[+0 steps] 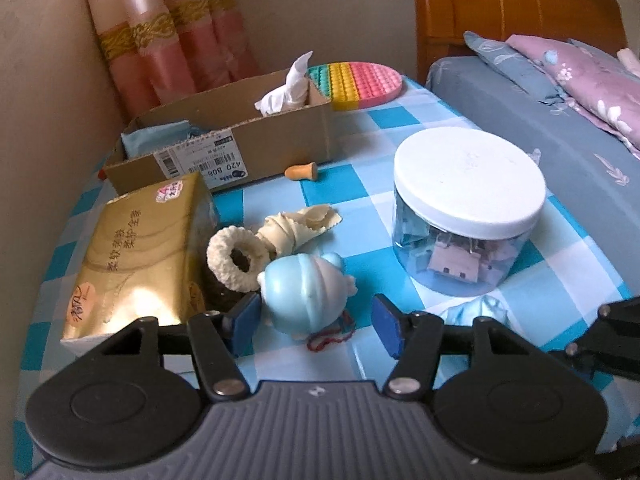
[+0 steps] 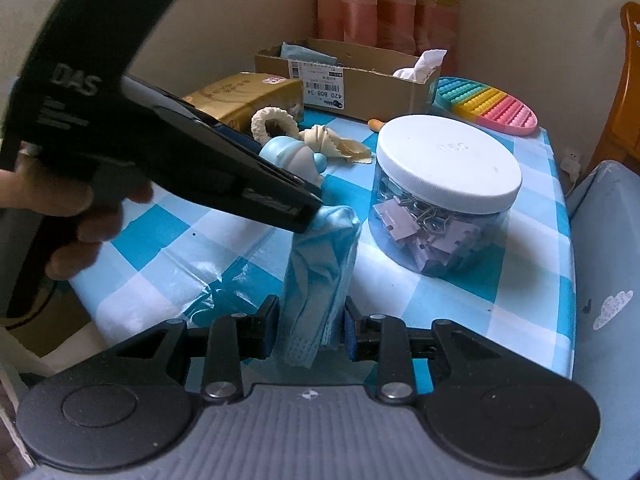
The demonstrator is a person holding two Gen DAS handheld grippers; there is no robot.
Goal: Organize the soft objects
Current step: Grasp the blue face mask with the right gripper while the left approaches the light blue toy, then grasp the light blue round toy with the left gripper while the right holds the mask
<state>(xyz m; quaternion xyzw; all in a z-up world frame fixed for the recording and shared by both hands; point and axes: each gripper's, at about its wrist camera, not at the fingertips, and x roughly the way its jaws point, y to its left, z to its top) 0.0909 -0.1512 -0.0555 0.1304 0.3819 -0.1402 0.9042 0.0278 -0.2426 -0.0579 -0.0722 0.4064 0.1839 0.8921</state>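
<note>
A pale blue squishy toy [image 1: 308, 292] with a red string lies on the checked tablecloth [image 1: 360, 200]. My left gripper [image 1: 316, 320] stands open around it: the left pad is at the toy's side and the right pad is clear of it. In the right wrist view the same toy [image 2: 292, 156] shows behind the left gripper's black body. My right gripper [image 2: 310, 330] is shut on a light blue cloth [image 2: 320, 264], which hangs bunched between its pads just above the table. That cloth [image 1: 476, 312] also shows at the lower right of the left wrist view.
A gold tissue pack [image 1: 140, 256], a cream scrunchie [image 1: 236, 260] and a cream folded cloth [image 1: 296, 226] lie left of the toy. Behind are a cardboard box [image 1: 224, 148], an orange earplug [image 1: 302, 171] and a rainbow pop mat [image 1: 360, 82]. A white-lidded jar [image 1: 468, 204] stands right, by a bed [image 1: 540, 128].
</note>
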